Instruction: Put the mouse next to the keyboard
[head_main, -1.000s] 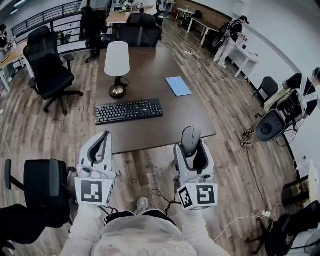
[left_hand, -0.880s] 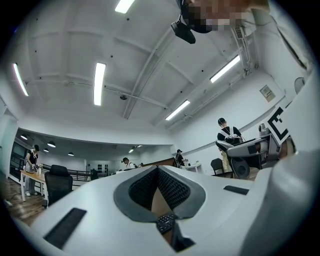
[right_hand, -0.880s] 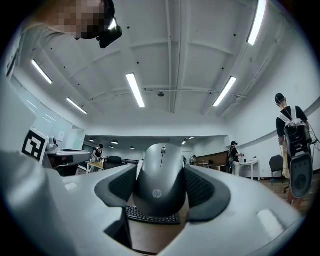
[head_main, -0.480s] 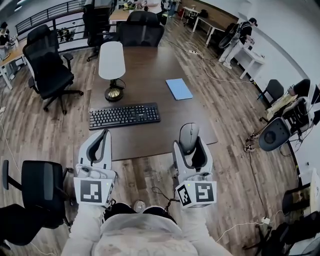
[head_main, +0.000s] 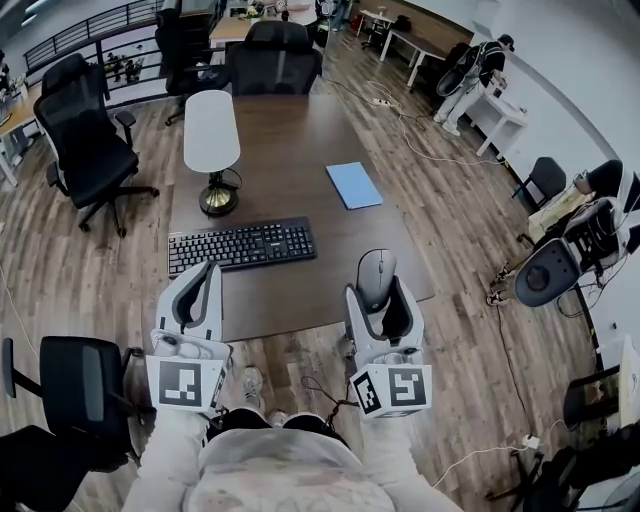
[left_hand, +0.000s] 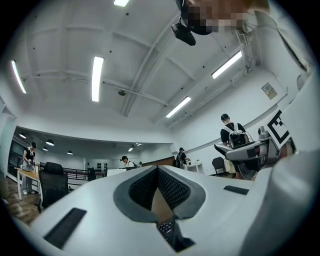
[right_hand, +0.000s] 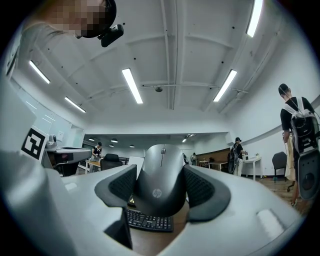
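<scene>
Right of the keyboard (head_main: 240, 246) and a bit nearer the person, the mouse (head_main: 378, 277) is up off the table (head_main: 290, 140). It's pinched by its sides in the right gripper (head_main: 381, 292), buttons pointing away, so I'd guess it can go straight down flat by the keyboard's right end. The left gripper (head_main: 200, 285) hangs near-left of the keyboard, jaws pressed together on nothing, probably just keeping clear. The lamp (head_main: 212, 140) and blue folder (head_main: 354, 185) beyond the keyboard aren't in the way.

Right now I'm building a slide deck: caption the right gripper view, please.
The right gripper clamps a grey mouse in its fingers, keyboard on the table beyond.
</scene>
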